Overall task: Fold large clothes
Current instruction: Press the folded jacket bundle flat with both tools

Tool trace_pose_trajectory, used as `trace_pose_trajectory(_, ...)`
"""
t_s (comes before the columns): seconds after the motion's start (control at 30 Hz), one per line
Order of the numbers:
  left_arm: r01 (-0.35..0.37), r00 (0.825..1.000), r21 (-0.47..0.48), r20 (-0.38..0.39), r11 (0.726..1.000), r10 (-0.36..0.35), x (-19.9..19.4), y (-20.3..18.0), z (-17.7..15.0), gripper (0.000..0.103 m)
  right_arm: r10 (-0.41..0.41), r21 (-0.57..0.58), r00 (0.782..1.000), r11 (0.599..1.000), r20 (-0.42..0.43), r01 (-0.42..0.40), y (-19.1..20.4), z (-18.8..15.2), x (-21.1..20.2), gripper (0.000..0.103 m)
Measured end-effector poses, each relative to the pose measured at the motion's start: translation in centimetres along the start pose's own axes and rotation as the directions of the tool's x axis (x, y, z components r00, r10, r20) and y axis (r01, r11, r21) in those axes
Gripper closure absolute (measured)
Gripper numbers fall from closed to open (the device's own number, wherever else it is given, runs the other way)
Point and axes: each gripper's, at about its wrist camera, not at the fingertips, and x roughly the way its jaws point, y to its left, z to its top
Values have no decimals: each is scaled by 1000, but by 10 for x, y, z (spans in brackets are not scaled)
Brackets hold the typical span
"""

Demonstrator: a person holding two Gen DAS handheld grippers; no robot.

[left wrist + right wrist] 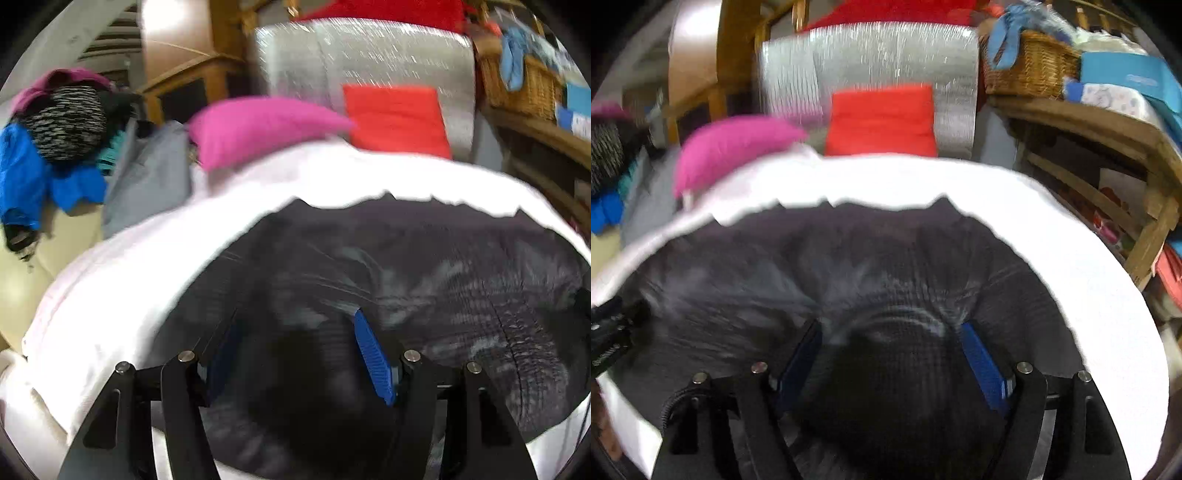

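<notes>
The dark garment (pixel 406 266) lies spread on a white sheet (pixel 122 280) that covers the work surface; whether that surface is a bed or a desk cannot be told. The garment's far edge is jagged against the white. Both views are motion-blurred.

Left gripper (pixel 295 354): the jaws stand apart, with the blue pads facing each other across a gap. Dark fabric fills the view between them, but the pads do not press on it. The right pad (pixel 373 354) shows clearly; the left pad is in shadow.

Right gripper (pixel 892 354): the jaws stand wide. A rounded fold of the dark garment (pixel 886 288) sits between and below the blue pads (pixel 984 365), apart from both pads.

Part of the other gripper's black body shows at the left edge of the right wrist view.

Beyond the sheet:
- a pink cushion (pixel 258 129), touching the far edge of the sheet;
- a red cushion (pixel 397 118), against a silver quilted panel (pixel 362 59);
- a pile of clothes (pixel 55 140) at the far left, blue, striped black and purple;
- a wicker basket (pixel 1030 66) on a wooden shelf (pixel 1089 122) at the right.
</notes>
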Motion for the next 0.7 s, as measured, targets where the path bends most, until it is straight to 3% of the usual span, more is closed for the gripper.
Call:
trace_pose_trajectory(0.1,-53,998,-38,26,998,54,-7,20,-13,38,46,-5,999,999,25,-45,3,-13,-19,21)
trace_pose_trajectory(0.17,-89,995,-63,-43,994,87,10,34,-26,37,24,1,1000,1000,4,-24,-1,-29,-14,21)
trace_pose_trajectory(0.23,-46,996,-97,-78,994,38,20,42,-38,36,24,40,998,999,-60,-22,-12,-41,4,21)
trace_pose_trajectory(0.43,-24,997,-96,-82,995,16,22,43,-38,36,46,54,997,998,-70,-42,-15,-46,11,21)
trace_pose_trajectory(0.6,-26,994,-133,-110,991,11,9,55,-17,36,83,107,993,992,-81,-74,-29,-19,0,21)
trace_pose_trajectory(0.7,34,998,-127,-55,991,-42,0,43,15,36,94,116,995,989,-38,-89,-36,20,-3,18)
